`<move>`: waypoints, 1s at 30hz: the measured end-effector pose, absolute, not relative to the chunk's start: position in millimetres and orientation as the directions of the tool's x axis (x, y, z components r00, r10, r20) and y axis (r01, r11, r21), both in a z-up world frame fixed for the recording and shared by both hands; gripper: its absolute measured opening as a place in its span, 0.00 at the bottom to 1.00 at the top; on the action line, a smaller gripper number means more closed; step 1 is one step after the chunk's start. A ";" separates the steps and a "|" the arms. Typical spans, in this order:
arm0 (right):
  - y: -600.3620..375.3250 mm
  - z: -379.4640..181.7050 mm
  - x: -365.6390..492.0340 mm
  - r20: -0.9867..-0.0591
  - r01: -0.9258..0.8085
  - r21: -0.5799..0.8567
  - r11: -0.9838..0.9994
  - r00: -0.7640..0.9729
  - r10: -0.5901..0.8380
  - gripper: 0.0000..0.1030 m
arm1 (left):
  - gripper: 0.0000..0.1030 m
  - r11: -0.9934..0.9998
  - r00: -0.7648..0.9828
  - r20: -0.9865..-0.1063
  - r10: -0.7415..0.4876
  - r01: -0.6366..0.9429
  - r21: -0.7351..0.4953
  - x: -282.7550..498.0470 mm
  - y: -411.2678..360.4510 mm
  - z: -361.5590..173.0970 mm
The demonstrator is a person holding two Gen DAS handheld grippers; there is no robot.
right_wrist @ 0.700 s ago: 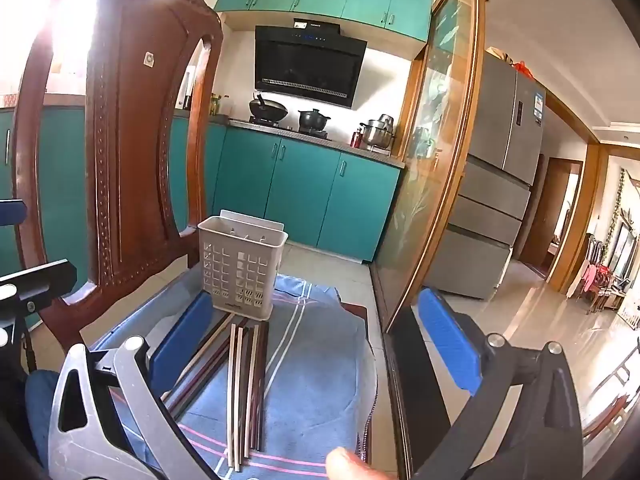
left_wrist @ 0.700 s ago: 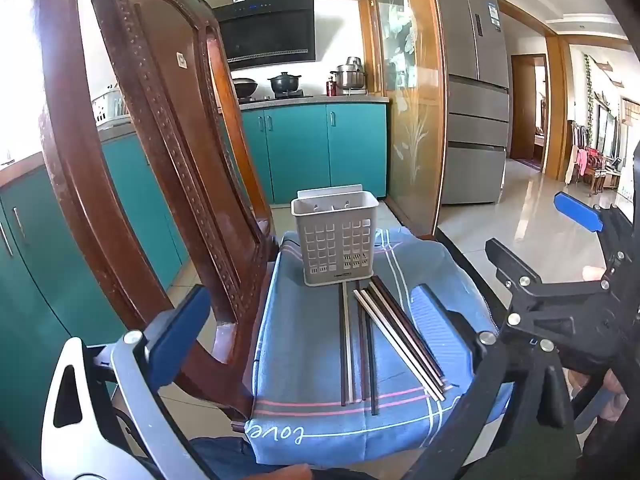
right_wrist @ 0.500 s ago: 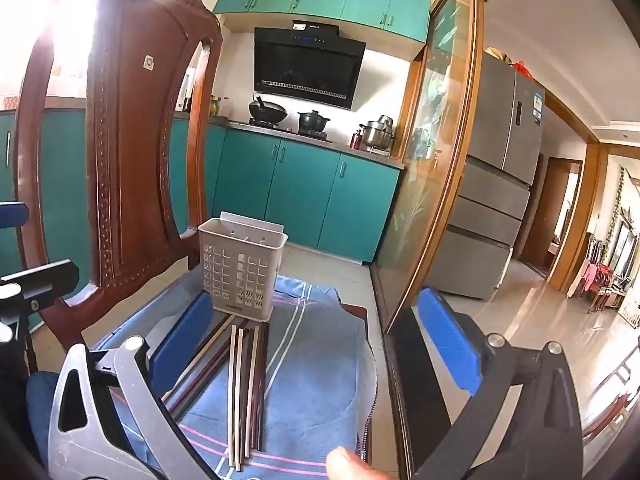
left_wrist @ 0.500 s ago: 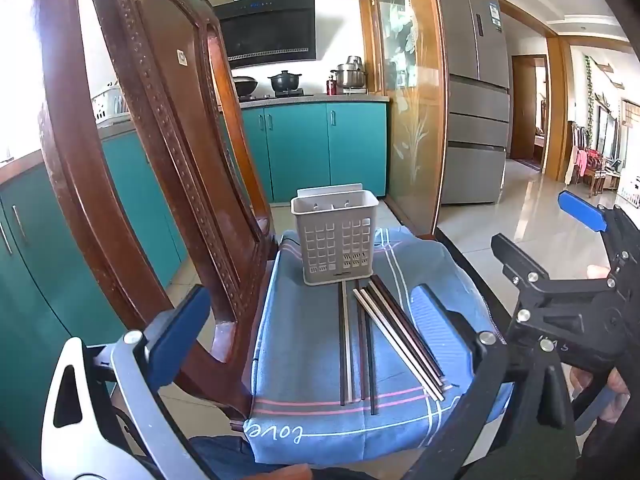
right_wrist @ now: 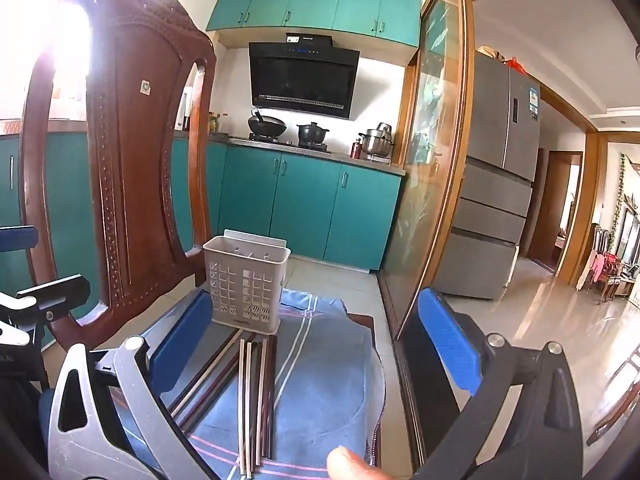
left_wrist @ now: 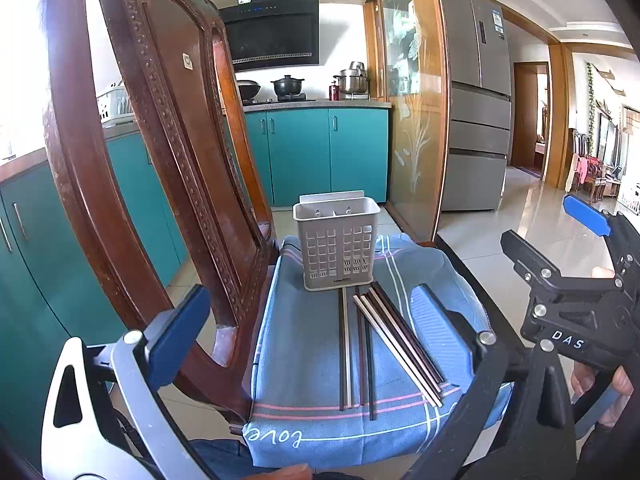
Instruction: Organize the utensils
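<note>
A carved wooden chair (left_wrist: 132,168) stands in a kitchen with teal cabinets (left_wrist: 316,152), a black range hood (right_wrist: 303,76), pots on the far counter and a steel refrigerator (left_wrist: 476,104) off to the right, beyond a glass-panelled partition. A blue cloth (left_wrist: 304,344) with pale stripes covers the chair seat. At the far end of the cloth stands a grey perforated utensil holder (left_wrist: 337,242), upright, with a divider inside; nothing can be seen in its compartments. The chopsticks (left_wrist: 372,344) lie flat on the cloth just near of the holder, their far tips almost at its base: one group runs straight toward the camera, another fans out to the right. The left gripper (left_wrist: 320,344) hovers over the near edge of the cloth, its blue-padded fingers (left_wrist: 176,336) wide apart and holding nothing. The right gripper (right_wrist: 316,344) is likewise spread wide and empty, over the cloth's right side.
</note>
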State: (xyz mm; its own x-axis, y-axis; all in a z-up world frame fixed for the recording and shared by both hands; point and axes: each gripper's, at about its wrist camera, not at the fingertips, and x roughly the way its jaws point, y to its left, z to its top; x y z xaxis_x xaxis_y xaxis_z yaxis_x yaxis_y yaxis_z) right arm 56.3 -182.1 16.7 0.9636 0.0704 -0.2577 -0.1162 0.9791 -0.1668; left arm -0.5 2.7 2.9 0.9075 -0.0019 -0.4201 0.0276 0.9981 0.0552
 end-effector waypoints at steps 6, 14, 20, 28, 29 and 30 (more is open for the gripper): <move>-186.0 17.8 53.4 -0.249 -0.110 -0.160 0.981 0.966 0.068 0.98 | 0.97 0.998 0.907 -0.421 -0.008 0.034 0.055 1.0 0.7 4.0; -191.1 21.4 51.7 -0.235 -0.096 -0.147 0.985 0.970 0.059 0.98 | 0.97 0.997 0.910 -0.414 -0.014 0.041 0.058 1.8 -2.1 5.2; -193.5 23.6 51.4 -0.228 -0.091 -0.143 0.986 0.972 0.056 0.98 | 0.97 0.997 0.910 -0.414 -0.013 0.041 0.059 2.0 -2.3 4.0; -194.3 23.2 50.5 -0.225 -0.088 -0.145 0.986 0.973 0.054 0.98 | 0.97 0.998 0.911 -0.412 -0.014 0.041 0.057 0.7 -2.1 3.0; -194.1 23.3 50.6 -0.225 -0.088 -0.144 0.986 0.973 0.054 0.98 | 0.97 0.997 0.912 -0.411 -0.014 0.042 0.058 0.5 -2.7 2.8; -194.4 23.3 50.5 -0.224 -0.088 -0.144 0.986 0.973 0.055 0.98 | 0.97 0.997 0.912 -0.411 -0.014 0.042 0.058 0.4 -2.3 2.8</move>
